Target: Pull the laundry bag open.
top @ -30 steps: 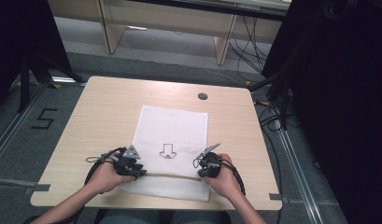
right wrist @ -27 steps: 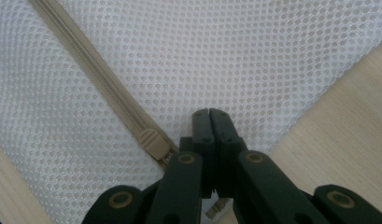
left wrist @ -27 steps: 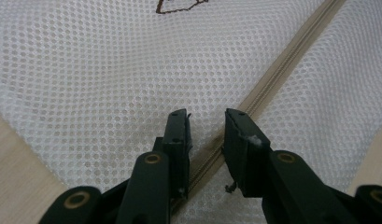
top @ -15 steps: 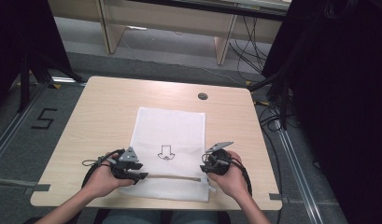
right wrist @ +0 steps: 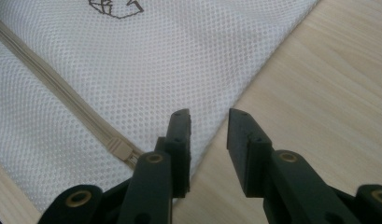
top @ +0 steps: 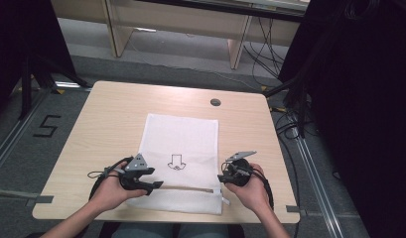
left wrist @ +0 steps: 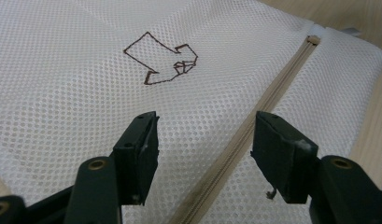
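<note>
Grippers had moved a little apart since before. The left gripper (top: pixel 153 185) was wide open over the zipper (left wrist: pixel 254 126) of the white mesh bag (top: pixel 183 144) on the table (top: pixel 101 124). The right gripper (top: pixel 221 177) was partly open, holding nothing, at the bag's edge.

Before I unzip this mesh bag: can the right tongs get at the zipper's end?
Probably yes: the right tongs stand open over the mesh bag's edge, with the zipper's end just beside them, uncovered.

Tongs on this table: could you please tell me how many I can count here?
2. The left tongs sit open over the mesh bag at its left side, above the zipper; the right tongs sit open at the bag's right edge.
</note>
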`<state>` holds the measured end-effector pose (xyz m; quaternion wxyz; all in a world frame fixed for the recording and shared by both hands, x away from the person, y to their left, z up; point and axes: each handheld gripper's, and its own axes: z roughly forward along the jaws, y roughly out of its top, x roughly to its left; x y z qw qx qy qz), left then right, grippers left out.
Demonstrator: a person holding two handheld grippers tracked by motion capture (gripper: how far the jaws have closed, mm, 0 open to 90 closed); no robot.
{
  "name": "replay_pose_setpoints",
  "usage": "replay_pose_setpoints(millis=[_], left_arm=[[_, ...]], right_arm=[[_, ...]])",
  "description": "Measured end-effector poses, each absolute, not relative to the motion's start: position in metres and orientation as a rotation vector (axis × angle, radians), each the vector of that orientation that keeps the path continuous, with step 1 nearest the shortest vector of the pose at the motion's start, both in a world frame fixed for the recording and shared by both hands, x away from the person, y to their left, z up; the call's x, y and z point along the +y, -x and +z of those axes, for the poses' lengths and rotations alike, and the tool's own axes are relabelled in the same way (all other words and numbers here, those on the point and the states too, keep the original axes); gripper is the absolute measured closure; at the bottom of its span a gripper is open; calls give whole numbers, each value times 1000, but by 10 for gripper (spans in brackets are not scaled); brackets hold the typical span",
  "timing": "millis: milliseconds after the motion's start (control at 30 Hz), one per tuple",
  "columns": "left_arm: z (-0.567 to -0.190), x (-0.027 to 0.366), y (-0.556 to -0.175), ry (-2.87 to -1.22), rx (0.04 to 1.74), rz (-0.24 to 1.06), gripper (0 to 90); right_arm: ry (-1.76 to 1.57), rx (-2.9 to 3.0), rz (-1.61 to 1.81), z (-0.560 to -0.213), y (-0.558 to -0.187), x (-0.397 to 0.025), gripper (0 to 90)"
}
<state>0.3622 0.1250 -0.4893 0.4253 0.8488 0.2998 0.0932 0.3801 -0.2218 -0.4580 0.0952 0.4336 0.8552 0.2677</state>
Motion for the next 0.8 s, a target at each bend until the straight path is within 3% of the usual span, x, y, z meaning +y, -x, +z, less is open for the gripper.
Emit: replay_pose_setpoints(millis=[267, 567, 800], left_arm=[[-489, 120, -363, -2104, 746, 241, 433], [-488, 108, -362, -2092, 735, 199, 486], [-484, 98, -362, -2074, 727, 192, 537]], right_arm=[[-1252, 2554, 757, -463, -377, -218, 656], [-1281, 2576, 759, -463, -372, -215, 852], [-1361, 2612, 778, -465, -375, -207, 900]])
